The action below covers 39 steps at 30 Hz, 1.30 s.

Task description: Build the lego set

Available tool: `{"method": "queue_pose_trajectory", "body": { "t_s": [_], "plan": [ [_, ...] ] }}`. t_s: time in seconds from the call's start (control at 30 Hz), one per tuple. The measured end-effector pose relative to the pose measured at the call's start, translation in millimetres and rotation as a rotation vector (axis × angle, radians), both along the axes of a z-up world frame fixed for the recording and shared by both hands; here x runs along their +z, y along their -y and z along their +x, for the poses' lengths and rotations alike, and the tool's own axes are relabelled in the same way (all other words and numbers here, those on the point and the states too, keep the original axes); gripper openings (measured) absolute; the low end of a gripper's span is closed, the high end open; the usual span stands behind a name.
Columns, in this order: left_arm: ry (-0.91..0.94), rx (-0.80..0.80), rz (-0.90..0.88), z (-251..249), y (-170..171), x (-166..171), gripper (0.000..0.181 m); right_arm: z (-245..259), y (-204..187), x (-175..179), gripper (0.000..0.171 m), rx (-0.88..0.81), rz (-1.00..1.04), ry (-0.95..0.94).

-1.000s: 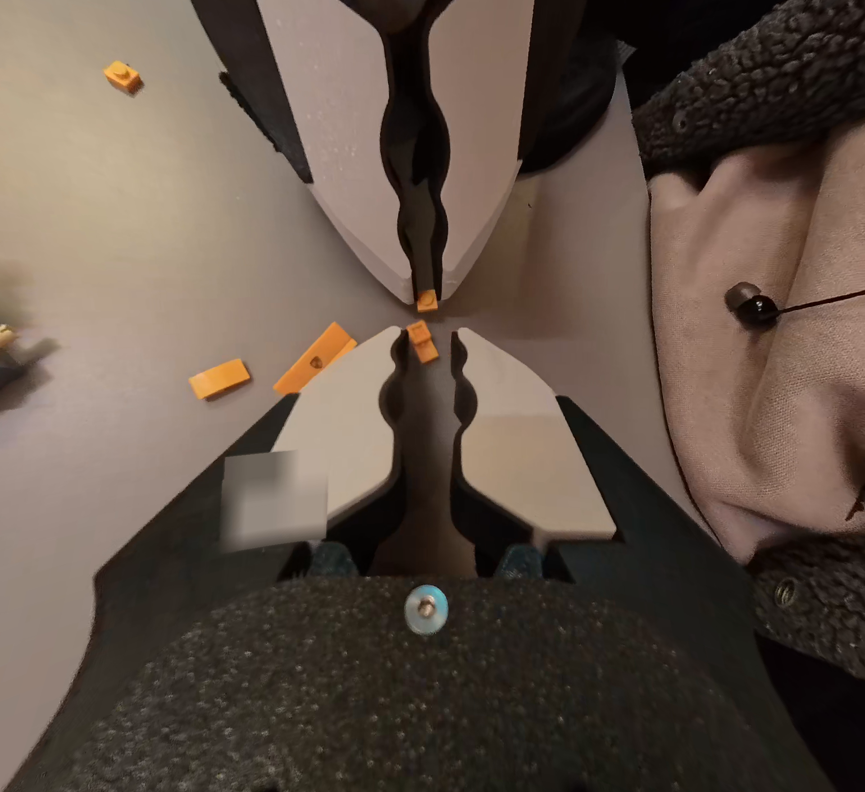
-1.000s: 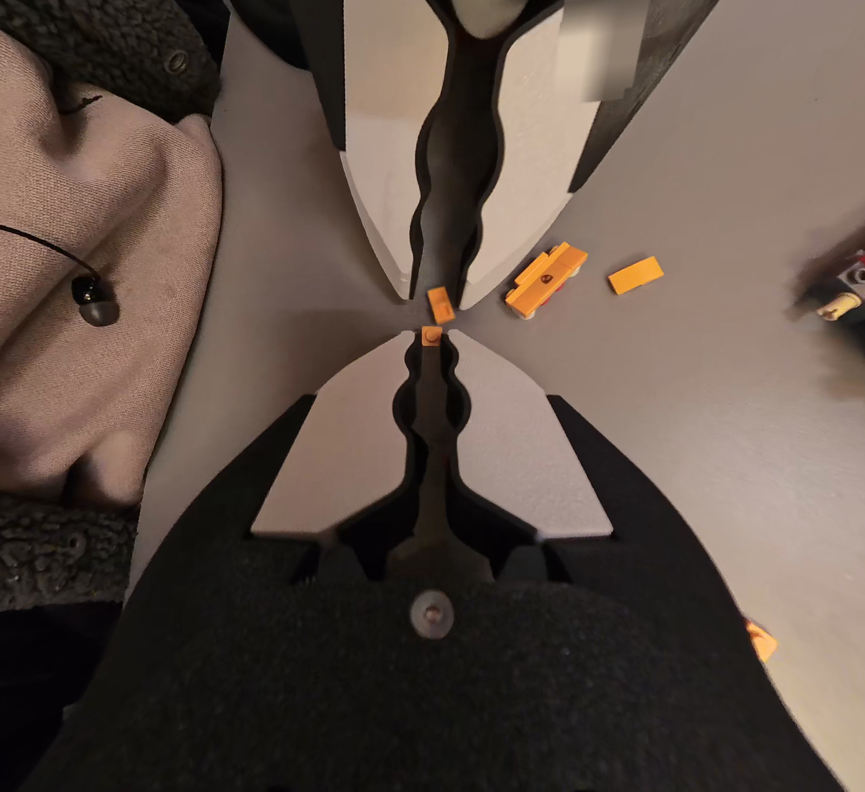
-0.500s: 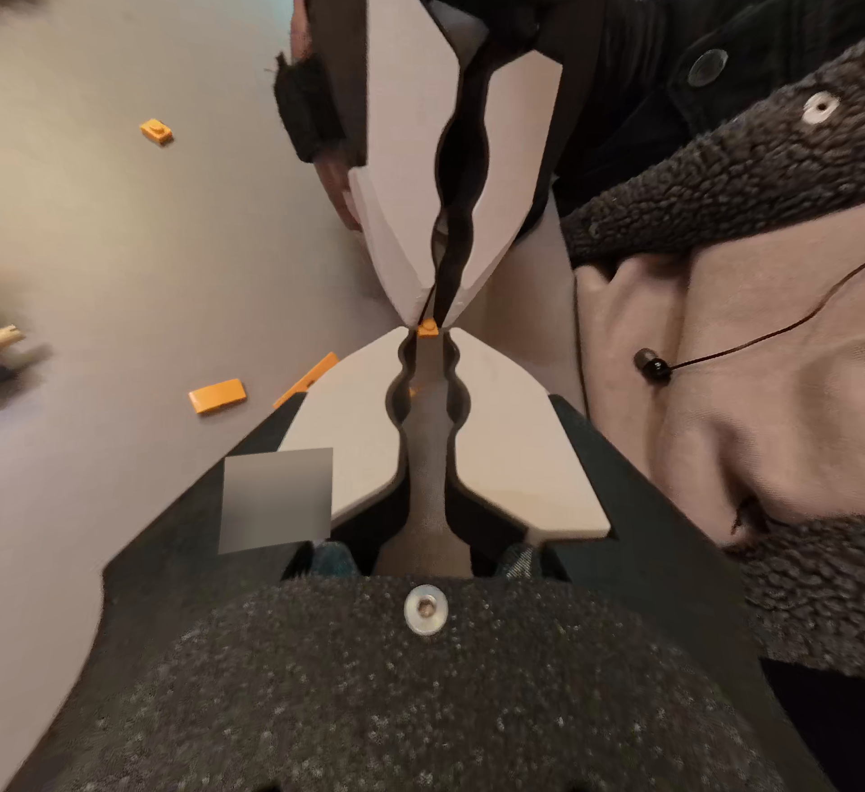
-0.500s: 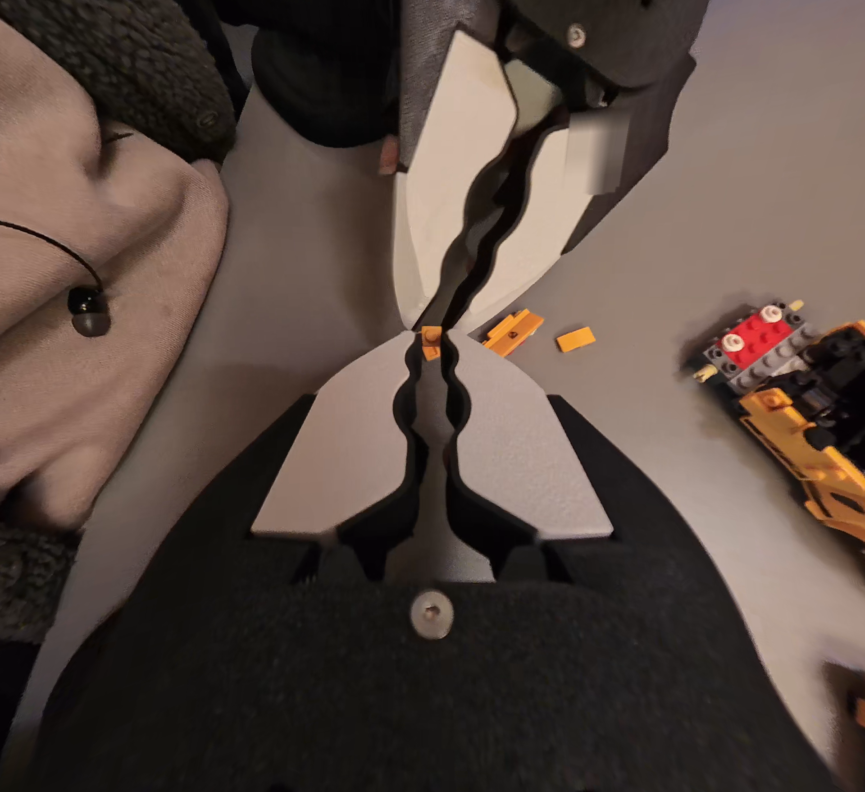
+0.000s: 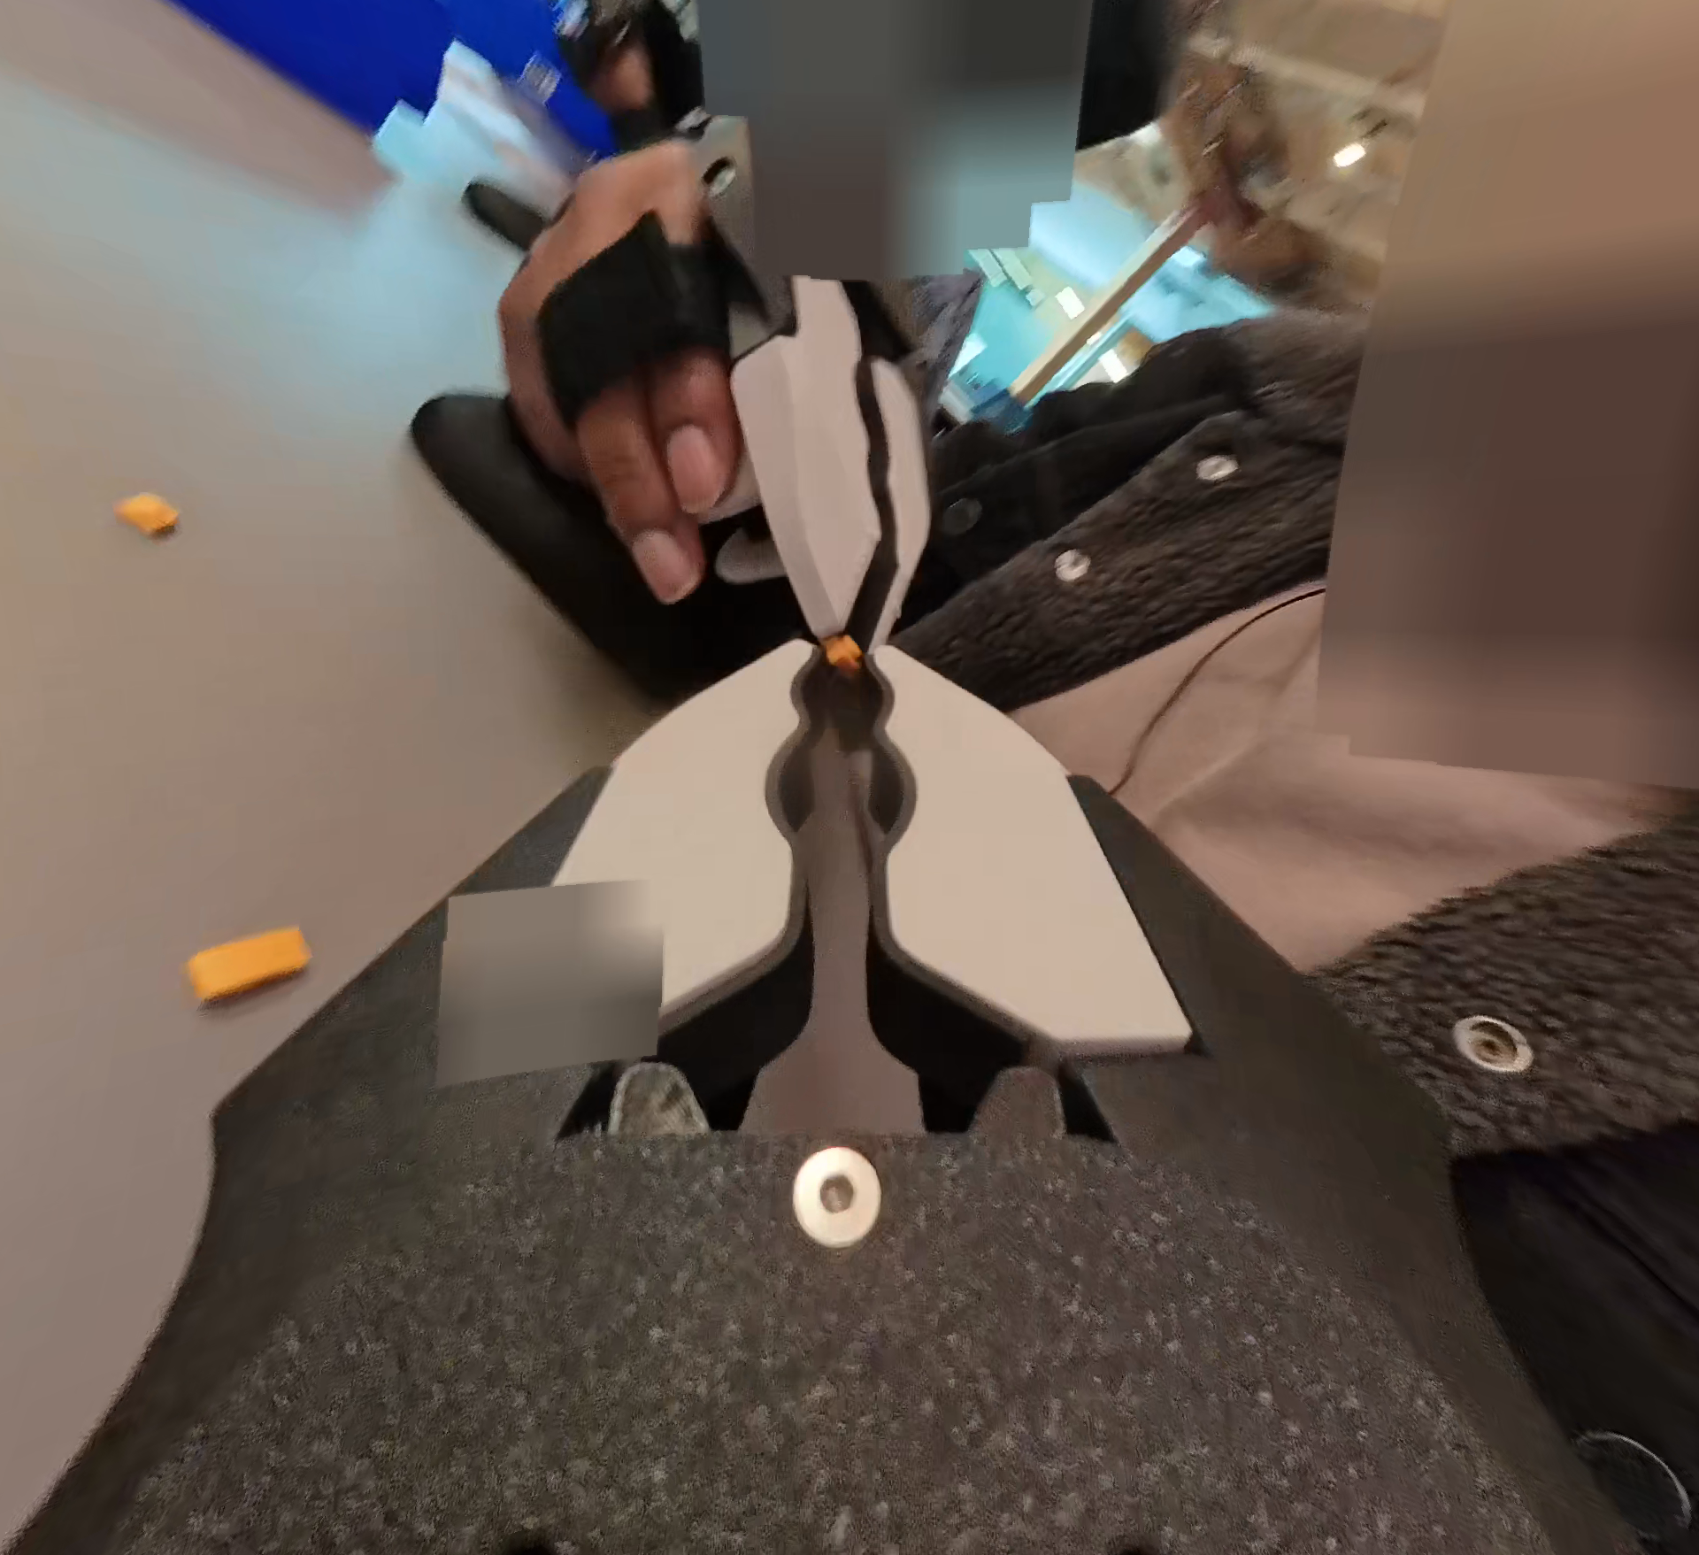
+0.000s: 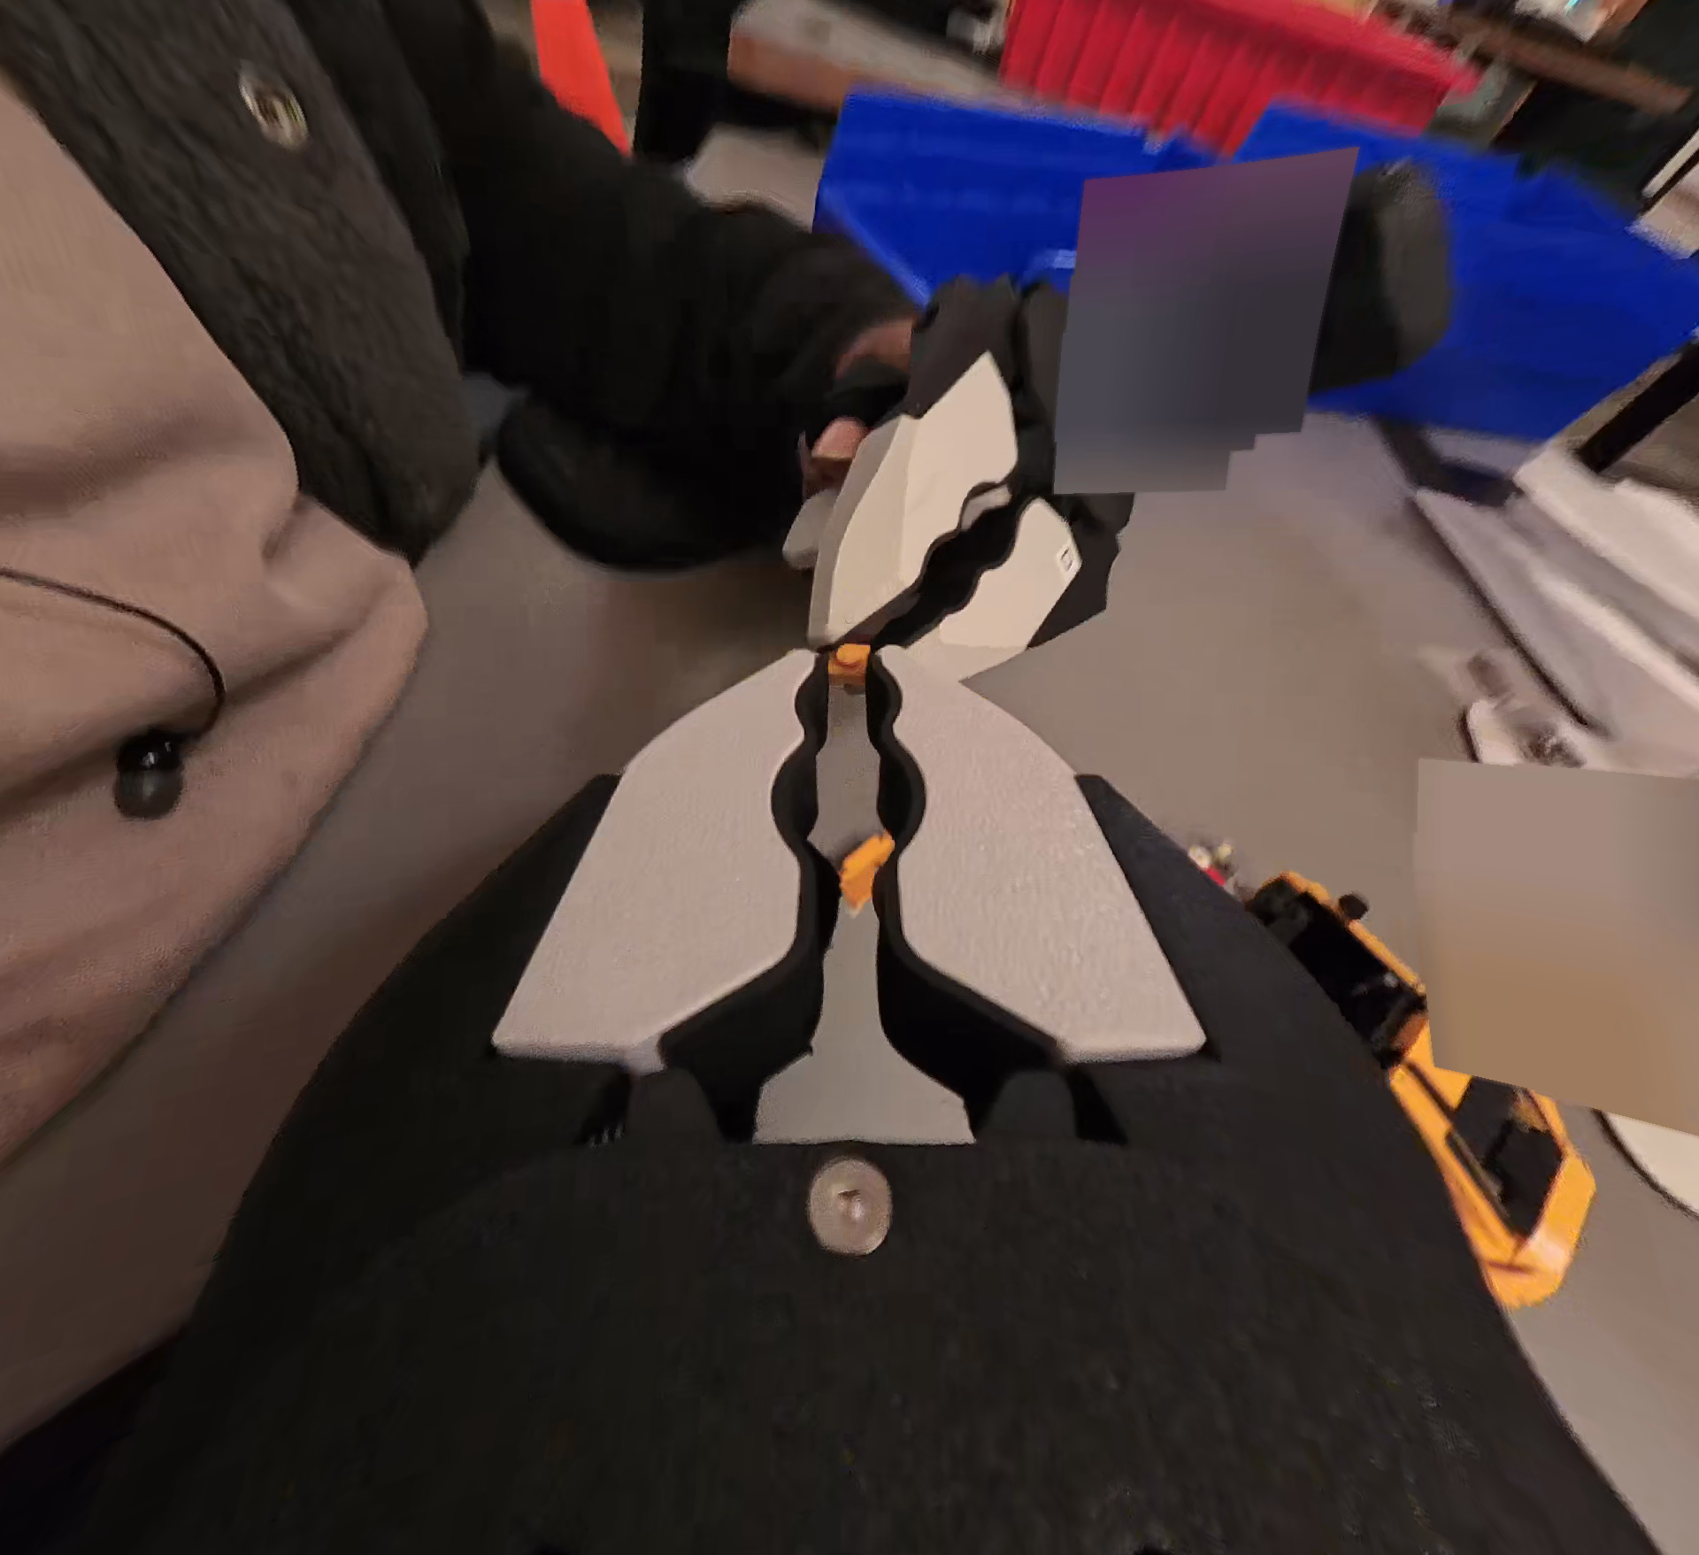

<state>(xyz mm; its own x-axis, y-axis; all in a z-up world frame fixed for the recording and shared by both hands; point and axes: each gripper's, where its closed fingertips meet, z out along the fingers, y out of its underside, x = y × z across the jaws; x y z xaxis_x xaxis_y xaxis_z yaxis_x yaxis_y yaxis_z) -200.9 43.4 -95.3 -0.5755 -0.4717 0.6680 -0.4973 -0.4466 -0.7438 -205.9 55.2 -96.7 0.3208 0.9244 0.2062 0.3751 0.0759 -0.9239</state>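
Observation:
My left gripper (image 5: pixel 841 663) and my right gripper (image 6: pixel 848 672) meet tip to tip in the air above the grey table (image 5: pixel 276 683). Each is shut on a small orange Lego piece. The pieces (image 5: pixel 842 650) touch at the tips and also show in the right wrist view (image 6: pixel 848 659). I cannot tell whether they are joined. The right gripper's fingers (image 5: pixel 809 453) point down at mine in the left wrist view. The left gripper's fingers (image 6: pixel 919 518) show opposite in the right wrist view.
An orange flat tile (image 5: pixel 248 962) and a small orange plate (image 5: pixel 147 514) lie on the table at left. An orange piece (image 6: pixel 864 867) lies below the right fingers. A partly built orange and black Lego car (image 6: pixel 1434 1097) stands at right. A person's hand (image 5: pixel 634 426) and dark fleece jacket (image 5: pixel 1195 481) are close.
My left gripper shut on the orange piece that lay on the table. Both grippers then rose and tilted up from the table, tips held together.

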Motion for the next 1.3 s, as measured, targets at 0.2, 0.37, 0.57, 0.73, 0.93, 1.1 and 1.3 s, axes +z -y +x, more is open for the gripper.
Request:
{"method": "queue_pose_trajectory", "body": {
  "t_s": [0.2,0.37,0.57,0.73,0.93,1.1,1.3],
  "plan": [
    [0.165,-0.008,-0.1,-8.4,-1.0,32.8,0.003,-3.4,-3.2,30.1,0.012,-0.016,0.068,-0.184],
    [0.183,-0.025,-0.155,-10.4,0.2,39.4,0.003,-7.0,-3.8,34.2,0.014,-0.03,0.147,-0.189],
    [0.192,-0.079,-0.224,-14.8,5.7,45.6,0.003,-11.7,-1.8,36.3,0.009,-0.037,0.248,-0.15],
    [0.189,-0.106,-0.252,-16.5,8.5,47.4,0.003,-13.2,0.6,37.5,0.009,-0.03,0.283,-0.134],
    [0.19,-0.127,-0.275,-18.1,11.0,49.9,0.003,-14.5,3.0,39.4,0.009,-0.016,0.281,-0.147],
    [0.186,-0.146,-0.291,-18.5,13.9,50.7,0.003,-16.2,7.0,42.9,0.009,0.002,0.298,-0.162],
    [0.168,-0.168,-0.298,-18.5,16.8,48.5,0.003,-18.7,10.7,42.9,0.008,0.015,0.314,-0.142]
  ]
}}
